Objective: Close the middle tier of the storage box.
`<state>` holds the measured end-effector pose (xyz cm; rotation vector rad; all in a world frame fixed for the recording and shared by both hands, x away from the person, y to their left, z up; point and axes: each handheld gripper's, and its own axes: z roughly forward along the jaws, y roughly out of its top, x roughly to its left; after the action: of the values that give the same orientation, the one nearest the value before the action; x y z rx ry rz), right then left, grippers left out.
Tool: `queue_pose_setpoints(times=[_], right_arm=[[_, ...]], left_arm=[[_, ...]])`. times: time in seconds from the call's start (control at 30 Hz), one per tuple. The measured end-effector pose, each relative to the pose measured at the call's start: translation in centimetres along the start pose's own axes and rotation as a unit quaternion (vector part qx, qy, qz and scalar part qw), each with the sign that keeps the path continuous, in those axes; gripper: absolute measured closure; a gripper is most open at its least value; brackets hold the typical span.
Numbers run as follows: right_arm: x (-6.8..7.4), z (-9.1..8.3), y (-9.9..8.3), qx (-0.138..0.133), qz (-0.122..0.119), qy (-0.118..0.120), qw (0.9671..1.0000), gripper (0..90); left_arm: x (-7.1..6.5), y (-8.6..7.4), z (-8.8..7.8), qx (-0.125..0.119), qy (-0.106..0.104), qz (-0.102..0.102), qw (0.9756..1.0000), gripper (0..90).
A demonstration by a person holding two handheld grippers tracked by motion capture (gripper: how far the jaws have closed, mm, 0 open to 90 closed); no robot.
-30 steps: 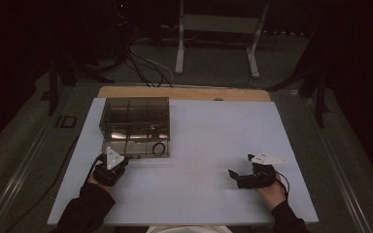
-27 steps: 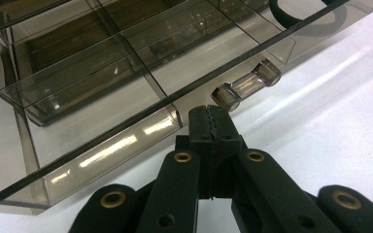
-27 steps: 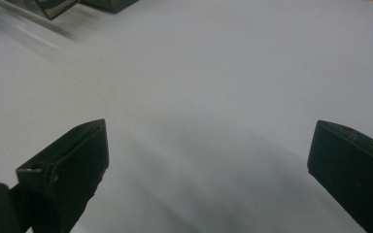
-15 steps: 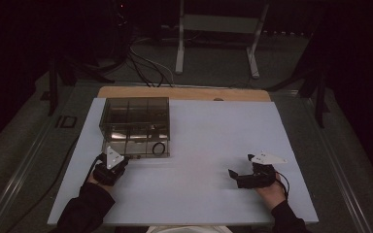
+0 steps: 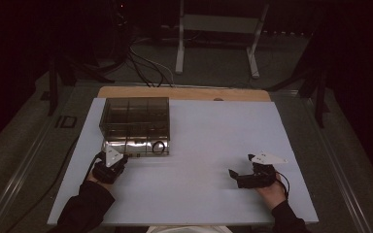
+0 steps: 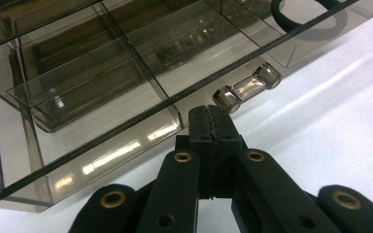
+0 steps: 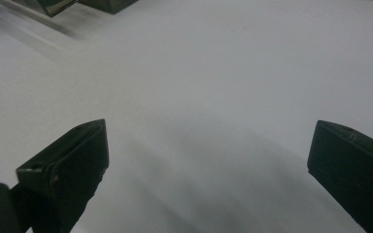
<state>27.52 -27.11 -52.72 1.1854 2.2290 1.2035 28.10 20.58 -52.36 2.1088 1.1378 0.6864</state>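
A smoky clear plastic compartment box (image 5: pixel 135 114) stands on the left half of the white table sheet (image 5: pixel 199 145). Its lid is down, and a black ring (image 5: pixel 159 147) lies in its front right cell. My left gripper (image 5: pixel 118 158) rests just in front of the box's near left edge. In the left gripper view that gripper (image 6: pixel 215 114) is shut, pads meeting with nothing between them, its tips just short of the box's clear front latch (image 6: pixel 245 87). My right gripper (image 5: pixel 242 166) lies on the sheet at the right, pointing left. Its jaws (image 7: pixel 209 145) stand wide open over bare sheet.
The box's divider walls (image 6: pixel 126 43) and the black ring (image 6: pixel 296 14) show through the lid. A wooden strip (image 5: pixel 184 93) runs along the table's far edge. Cables (image 5: pixel 141 63) and a metal stand (image 5: pixel 218 29) sit on the floor beyond.
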Motion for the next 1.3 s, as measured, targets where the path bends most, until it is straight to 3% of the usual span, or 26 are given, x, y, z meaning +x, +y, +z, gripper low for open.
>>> queue_pose_setpoints(times=[1.3], right_arm=[[0.0, -0.1, 0.0, -0.001, -0.001, -0.001, 1.0, 1.4]], left_arm=[[0.9, 1.1, 1.0, 0.001, -0.003, -0.013, 0.9999, 90.0]])
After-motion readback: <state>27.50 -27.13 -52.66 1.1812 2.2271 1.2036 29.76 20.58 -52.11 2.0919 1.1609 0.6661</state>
